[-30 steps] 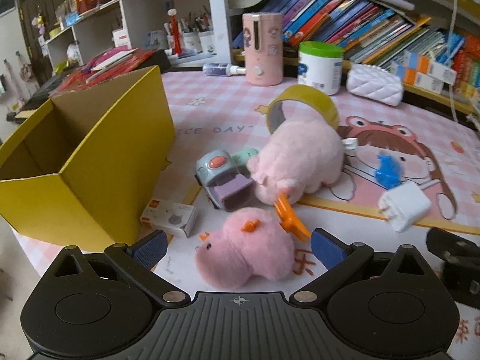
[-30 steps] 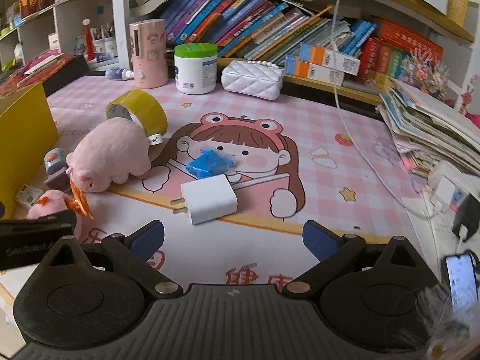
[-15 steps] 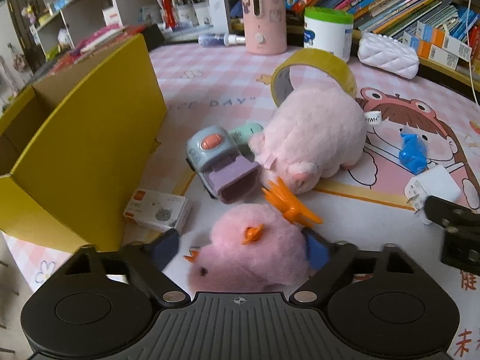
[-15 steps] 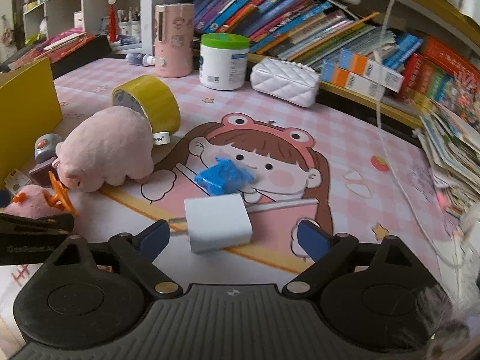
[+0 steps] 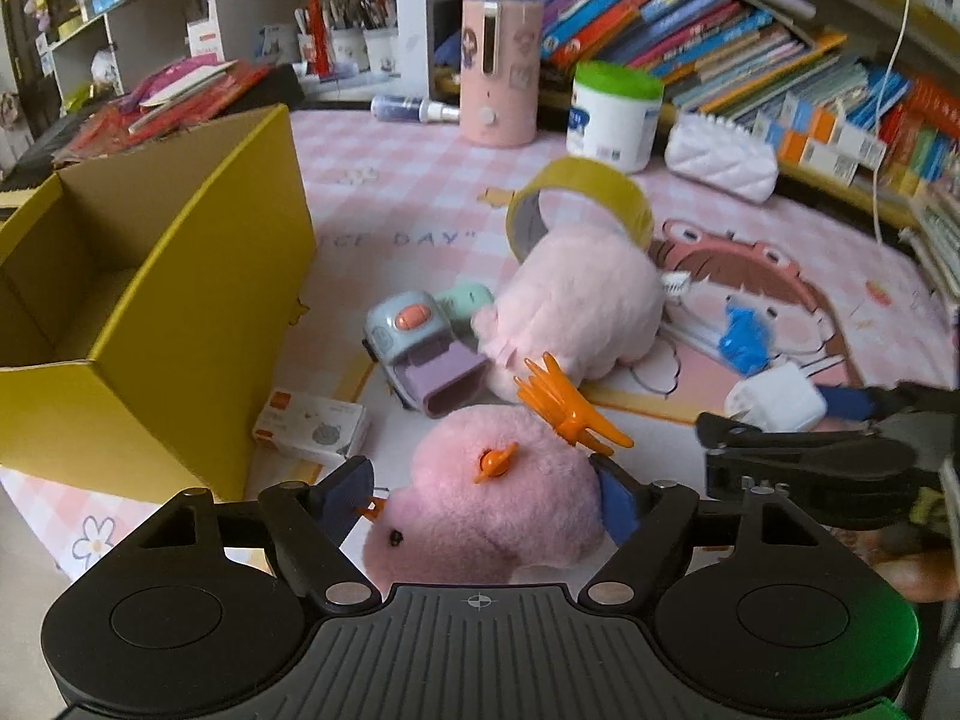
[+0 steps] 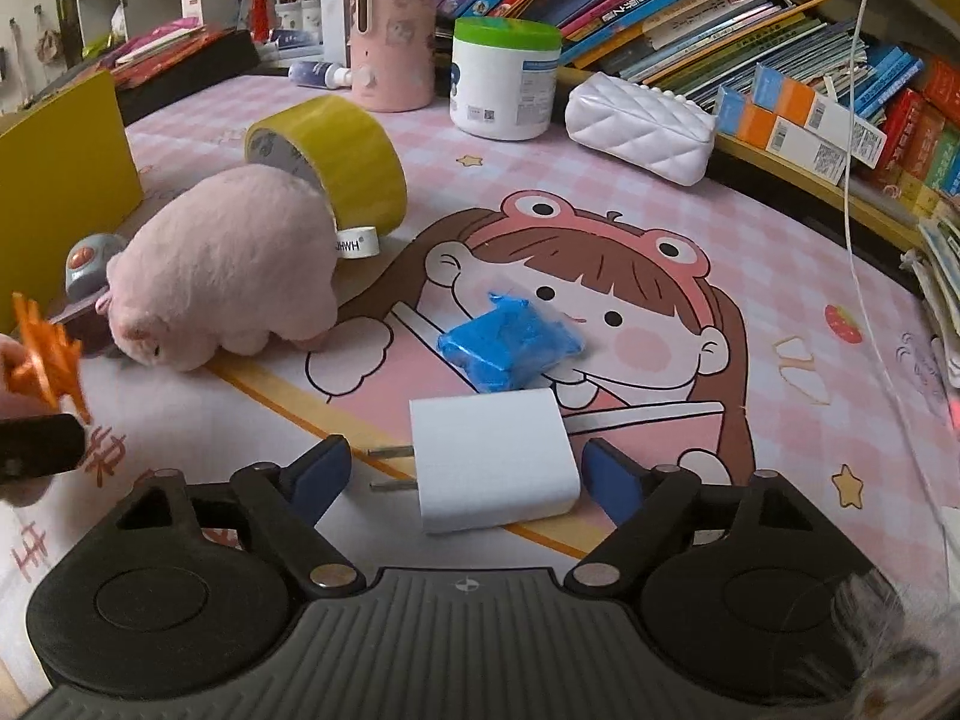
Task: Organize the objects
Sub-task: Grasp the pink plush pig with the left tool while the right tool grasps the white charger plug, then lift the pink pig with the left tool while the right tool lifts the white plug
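Note:
My left gripper [image 5: 480, 492] is shut on a small pink plush [image 5: 498, 510] with orange bits, and its blue pads press both sides. An orange hair clip [image 5: 564, 408] rests against the plush's top. A white charger [image 6: 492, 462] lies flat on the pink mat, prongs pointing left, between the pads of my right gripper [image 6: 462, 468]. Those jaws are closing, with a gap still showing on each side of the charger. In the left wrist view the right gripper [image 5: 840, 420] reaches in from the right at the charger [image 5: 774, 402].
An open yellow box [image 5: 198, 300] stands at the left. On the mat lie a big pink plush [image 5: 582, 306], a yellow tape roll [image 5: 582, 198], a grey-blue toy car [image 5: 414, 330], a small white carton [image 5: 312, 432] and a blue packet [image 6: 510, 342]. Bottles, a white pouch and books line the back.
The left jaws came in around the small pink plush and closed on it. The right gripper moved down and forward until the charger lay between its narrowing jaws.

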Demonstrator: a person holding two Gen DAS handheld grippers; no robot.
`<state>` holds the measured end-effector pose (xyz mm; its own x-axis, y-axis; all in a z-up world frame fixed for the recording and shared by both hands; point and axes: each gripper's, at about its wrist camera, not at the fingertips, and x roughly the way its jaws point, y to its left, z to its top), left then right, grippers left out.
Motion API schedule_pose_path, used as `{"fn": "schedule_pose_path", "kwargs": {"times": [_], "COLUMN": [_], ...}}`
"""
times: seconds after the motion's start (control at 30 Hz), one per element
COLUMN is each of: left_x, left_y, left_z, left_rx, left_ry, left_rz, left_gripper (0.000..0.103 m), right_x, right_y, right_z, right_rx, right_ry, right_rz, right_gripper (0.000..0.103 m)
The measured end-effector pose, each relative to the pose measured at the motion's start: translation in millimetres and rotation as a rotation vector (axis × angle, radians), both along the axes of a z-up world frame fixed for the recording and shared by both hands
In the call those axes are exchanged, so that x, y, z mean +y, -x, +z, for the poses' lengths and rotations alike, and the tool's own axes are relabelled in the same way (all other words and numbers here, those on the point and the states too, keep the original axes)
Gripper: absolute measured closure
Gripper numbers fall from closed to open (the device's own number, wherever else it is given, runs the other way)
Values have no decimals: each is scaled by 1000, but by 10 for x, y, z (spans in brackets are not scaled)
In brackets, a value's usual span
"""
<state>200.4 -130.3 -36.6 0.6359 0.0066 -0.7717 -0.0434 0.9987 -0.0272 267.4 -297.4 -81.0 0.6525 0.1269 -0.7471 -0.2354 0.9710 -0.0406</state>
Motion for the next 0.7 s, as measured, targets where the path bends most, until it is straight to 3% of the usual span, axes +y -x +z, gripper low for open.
{"fn": "schedule_pose_path", "kwargs": {"times": [0.1, 0.33, 0.7], "left_x": [37, 118, 352], "left_y": [49, 163, 382], "left_z": [61, 120, 188], "left_rx": [-10, -20, -39], "left_ry": [18, 32, 71], "left_rz": [7, 35, 87], "left_gripper": [25, 25, 25], "right_x": [-6, 26, 135], "right_y": [3, 64, 518], "right_z": [5, 64, 474], "right_rx": [0, 34, 20], "right_ry": [-28, -50, -142], "right_rz": [3, -28, -34], "right_gripper": [38, 39, 39]}}
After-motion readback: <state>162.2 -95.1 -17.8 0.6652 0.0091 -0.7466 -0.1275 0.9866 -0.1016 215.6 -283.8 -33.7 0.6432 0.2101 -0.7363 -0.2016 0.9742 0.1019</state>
